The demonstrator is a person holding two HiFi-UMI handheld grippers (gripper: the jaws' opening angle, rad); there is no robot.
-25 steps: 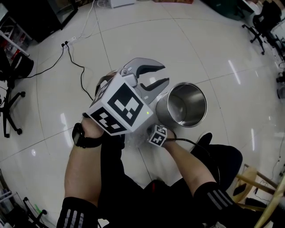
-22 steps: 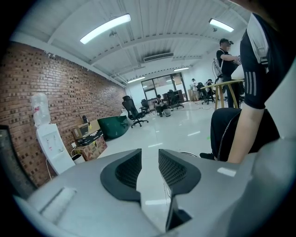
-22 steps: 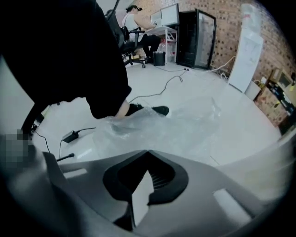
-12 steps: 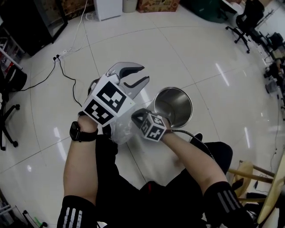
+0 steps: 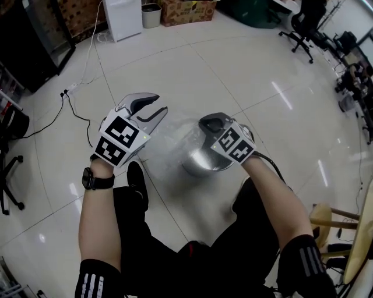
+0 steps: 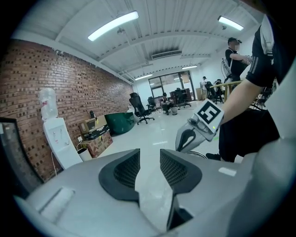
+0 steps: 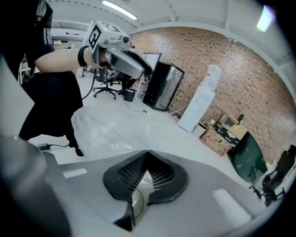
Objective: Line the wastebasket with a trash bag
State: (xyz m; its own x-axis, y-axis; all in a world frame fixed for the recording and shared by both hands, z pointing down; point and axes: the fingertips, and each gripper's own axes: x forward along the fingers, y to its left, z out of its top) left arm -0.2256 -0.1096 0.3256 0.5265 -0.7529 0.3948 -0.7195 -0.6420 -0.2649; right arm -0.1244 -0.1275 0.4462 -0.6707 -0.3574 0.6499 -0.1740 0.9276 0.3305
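Observation:
The steel wastebasket point(image 5: 201, 164) stands on the floor tiles below my right gripper point(image 5: 204, 124). A clear trash bag point(image 5: 173, 138) hangs spread between the two grippers and veils the basket's near side. My right gripper point(image 7: 146, 158) is shut on the bag's edge, and the film point(image 7: 104, 129) billows ahead of it. My left gripper point(image 5: 161, 105) is up at the left. Its jaws point(image 6: 150, 156) have just been opening; they stand apart with thin film lying between them, and the pads do not press on it. The left gripper view also shows the right gripper point(image 6: 182, 144).
A power strip and cable point(image 5: 70, 88) lie at the far left. A white dispenser point(image 5: 122, 17), a small bin point(image 5: 151, 15) and a cardboard box point(image 5: 186, 9) line the far wall. A wooden stool point(image 5: 332, 216) is near right, an office chair point(image 5: 303, 23) far right.
My right gripper has risen from low beside the basket to the left gripper's height, drawing the bag up and spreading it over the basket. The left gripper has hardly moved.

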